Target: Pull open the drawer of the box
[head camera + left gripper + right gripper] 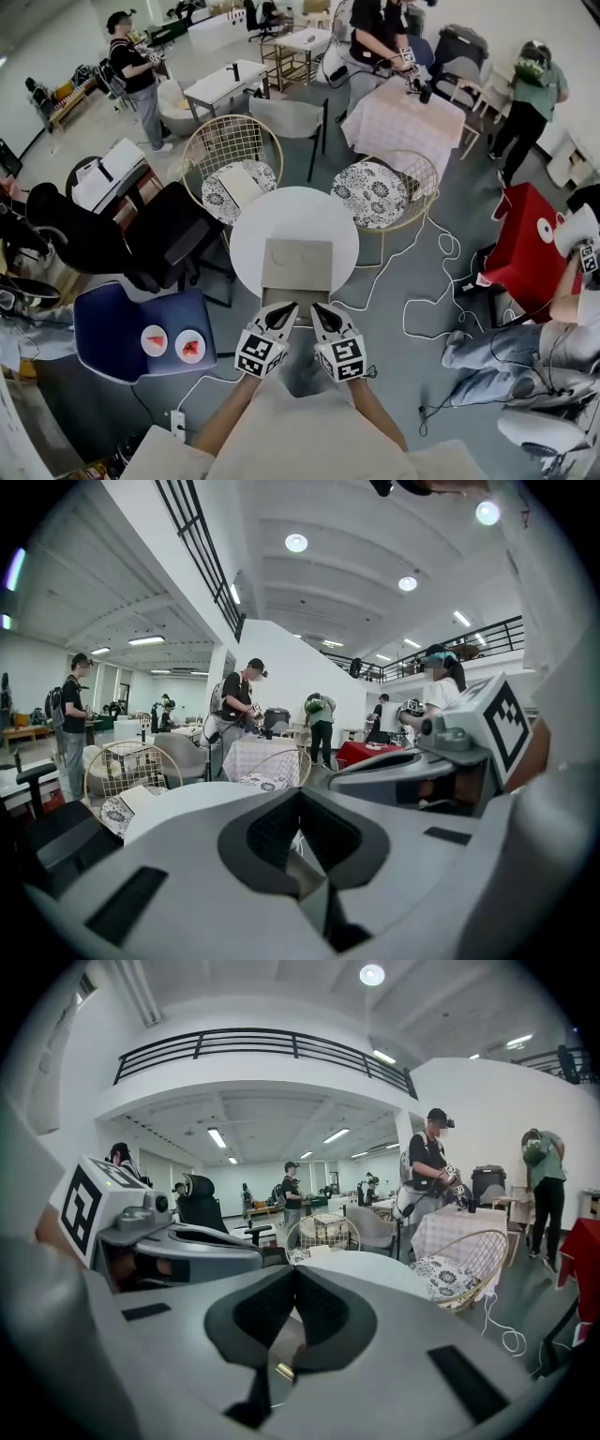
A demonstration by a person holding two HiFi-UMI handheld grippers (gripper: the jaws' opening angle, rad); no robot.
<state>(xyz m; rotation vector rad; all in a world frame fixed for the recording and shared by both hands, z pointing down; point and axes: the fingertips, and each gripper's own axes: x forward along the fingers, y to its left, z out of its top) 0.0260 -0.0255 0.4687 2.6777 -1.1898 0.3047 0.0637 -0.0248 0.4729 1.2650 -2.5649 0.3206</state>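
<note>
Box [296, 267]: beige, flat on the round white table [246, 246], at the table's near side.
Left gripper [285, 315]: jaws pressed together, nothing between them; tip at the box's near edge.
Right gripper [319, 316]: jaws closed too, nothing held; just beside the left one, at the same edge.
Contact with box: can't tell.
Drawer: head view doesn't show whether it's out.
Behind table: two wire chairs [232, 150] with patterned cushions.
Further back: table with a checked cloth [398, 122], a person [375, 42] standing at it.
</note>
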